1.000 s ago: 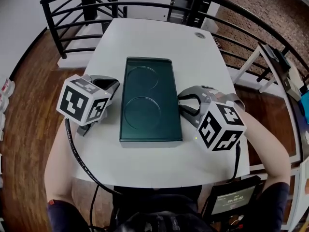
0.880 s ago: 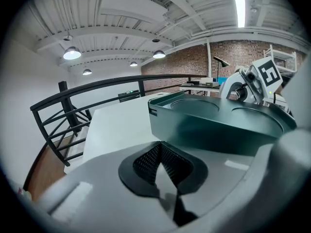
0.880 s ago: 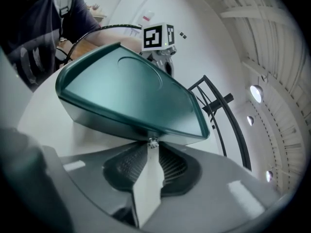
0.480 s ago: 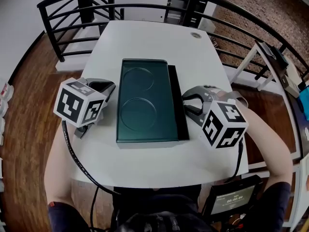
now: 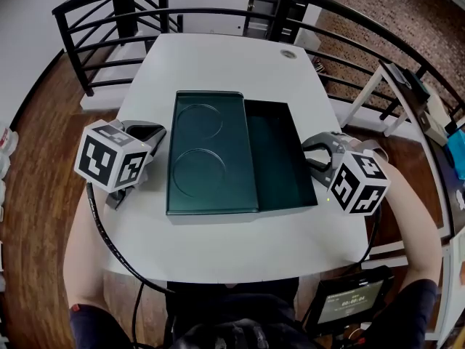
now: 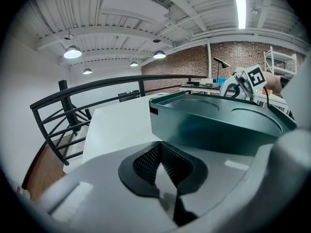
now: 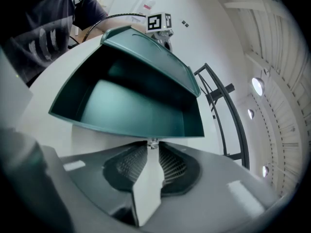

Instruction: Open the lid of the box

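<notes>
A dark green box lies on the white table. Its lid, marked with two pressed circles, sits shifted left, so the box's right half is uncovered and looks empty. My right gripper is at the box's right wall. In the right gripper view, the right gripper has its pads pinched on a small metal tab at the near rim of the box. My left gripper rests just left of the lid, apart from it. In the left gripper view, the left gripper has its pads together on nothing, with the lid ahead.
A black railing runs round the far and side edges of the table. A round cable hole sits at the far right of the tabletop. A black cable trails from the left gripper. A small screen is below the near edge.
The right gripper has moved right and the box bottom has come out from under the lid, from fully covered to half exposed. The left gripper has stayed beside the lid.
</notes>
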{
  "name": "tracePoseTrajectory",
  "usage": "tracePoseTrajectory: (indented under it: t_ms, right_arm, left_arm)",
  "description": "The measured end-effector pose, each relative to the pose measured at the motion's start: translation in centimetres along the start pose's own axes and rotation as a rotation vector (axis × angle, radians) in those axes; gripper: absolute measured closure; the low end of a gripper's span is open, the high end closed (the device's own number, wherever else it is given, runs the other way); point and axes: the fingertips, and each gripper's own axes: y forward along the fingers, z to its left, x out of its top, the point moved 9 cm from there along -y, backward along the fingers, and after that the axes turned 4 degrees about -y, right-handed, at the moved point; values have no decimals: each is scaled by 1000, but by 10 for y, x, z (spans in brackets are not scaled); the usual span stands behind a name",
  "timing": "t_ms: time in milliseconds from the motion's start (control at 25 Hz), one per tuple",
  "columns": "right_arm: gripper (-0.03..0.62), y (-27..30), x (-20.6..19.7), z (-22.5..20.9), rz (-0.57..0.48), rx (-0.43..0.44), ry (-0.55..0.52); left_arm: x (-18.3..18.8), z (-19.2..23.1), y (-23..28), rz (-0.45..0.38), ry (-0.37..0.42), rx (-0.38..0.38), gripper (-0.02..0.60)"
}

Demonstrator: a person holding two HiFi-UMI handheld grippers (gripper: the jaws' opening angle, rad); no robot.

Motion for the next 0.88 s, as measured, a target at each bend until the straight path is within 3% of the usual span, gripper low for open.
tracePoseTrajectory:
  t_ms: [320, 640, 880]
  right_arm:
    - [517, -2, -12, -3, -23, -5, 55]
    - [499, -5, -25, 4, 32, -111, 30]
    - [499, -11, -50, -6, 38, -236, 133]
  left_arm:
    - [-1, 4, -1, 2, 2, 0, 565]
    - [-3, 1, -10, 17, -1, 16, 565]
    - [-10, 3, -4, 24, -15, 13, 565]
